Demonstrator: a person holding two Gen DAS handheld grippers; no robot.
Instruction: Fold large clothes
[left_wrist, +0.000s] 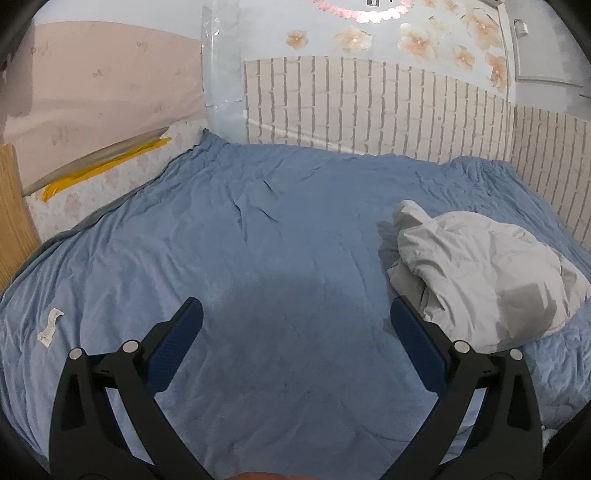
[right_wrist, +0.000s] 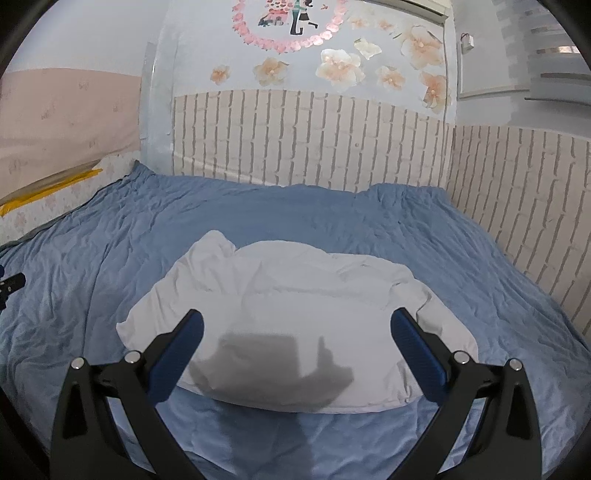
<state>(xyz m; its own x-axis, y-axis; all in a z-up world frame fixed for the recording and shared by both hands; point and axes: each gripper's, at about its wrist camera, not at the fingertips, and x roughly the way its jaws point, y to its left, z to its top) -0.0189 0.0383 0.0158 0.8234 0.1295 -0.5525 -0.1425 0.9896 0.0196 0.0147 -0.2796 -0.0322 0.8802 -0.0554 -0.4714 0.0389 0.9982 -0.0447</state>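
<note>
A white padded garment (right_wrist: 295, 317) lies in a rumpled, folded heap on the blue bed cover (right_wrist: 110, 236). My right gripper (right_wrist: 295, 325) is open and empty, hovering above the garment's near part; its shadow falls on the cloth. In the left wrist view the same garment (left_wrist: 484, 273) lies to the right. My left gripper (left_wrist: 295, 314) is open and empty above bare blue cover (left_wrist: 258, 229), to the left of the garment. The left gripper's edge shows at the far left of the right wrist view (right_wrist: 9, 284).
A brick-pattern wall panel (right_wrist: 314, 140) runs along the bed's far and right sides. A floral mattress edge with a yellow strip (left_wrist: 107, 166) lies at the left. A white label (left_wrist: 50, 326) sits on the cover near the left.
</note>
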